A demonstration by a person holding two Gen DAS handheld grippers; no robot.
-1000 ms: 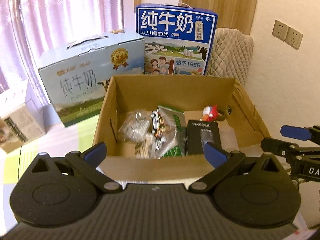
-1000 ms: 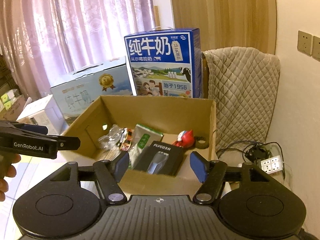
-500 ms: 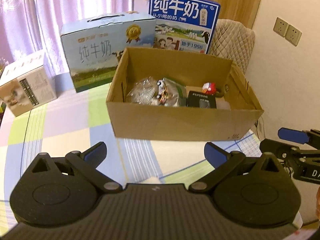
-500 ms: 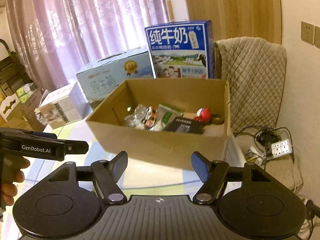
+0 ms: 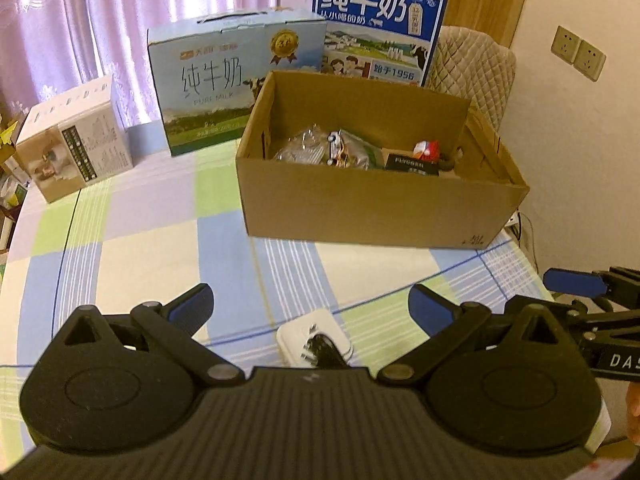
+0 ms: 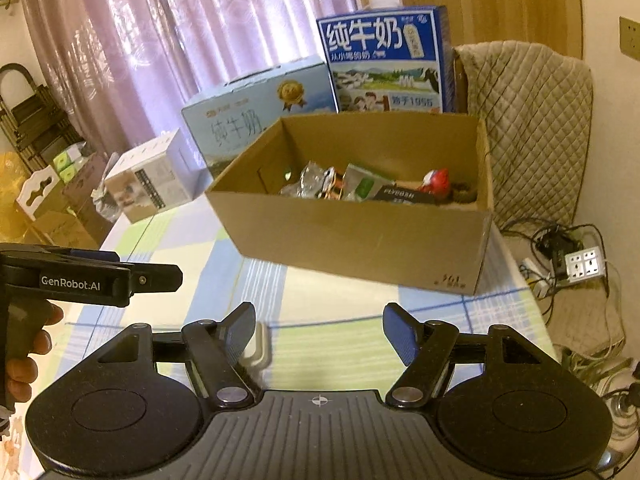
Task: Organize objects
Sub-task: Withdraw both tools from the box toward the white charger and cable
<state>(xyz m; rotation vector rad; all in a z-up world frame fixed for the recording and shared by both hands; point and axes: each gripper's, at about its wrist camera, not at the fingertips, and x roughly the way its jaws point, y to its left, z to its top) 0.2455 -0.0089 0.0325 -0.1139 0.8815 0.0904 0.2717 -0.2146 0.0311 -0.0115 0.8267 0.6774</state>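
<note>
Far ahead and to the left of the left gripper (image 5: pixel 311 306), a small white carton (image 5: pixel 74 138) with fine print too small to read stands on the checked tablecloth (image 5: pixel 152 240); next comes the pale blue milk case (image 5: pixel 236 80) lettered "纯牛奶 PURE MILK" under a gold medal, then the dark blue milk case (image 5: pixel 378 26) reading "纯牛奶" and "始于1956". Straight ahead sits the open cardboard box (image 5: pixel 360 216), plain brown with a small stamp at its lower right corner, holding crinkled clear packets (image 5: pixel 308 148), a green pouch (image 6: pixel 364 188), a black box (image 5: pixel 412 164) marked "FLYCO" as far as it can be read, and a red toy (image 5: pixel 427 149). Close under the left gripper's wide-spread jaws lies a white plug adapter (image 5: pixel 314 342), flat on the cloth, with dark prongs. Both grippers have drawn back from the box since a second ago, so its whole front wall now shows. Off to the right, the right gripper (image 6: pixel 319 334) is also spread wide and empty; the left tool beside it reads "GenRobot.AI".
</note>
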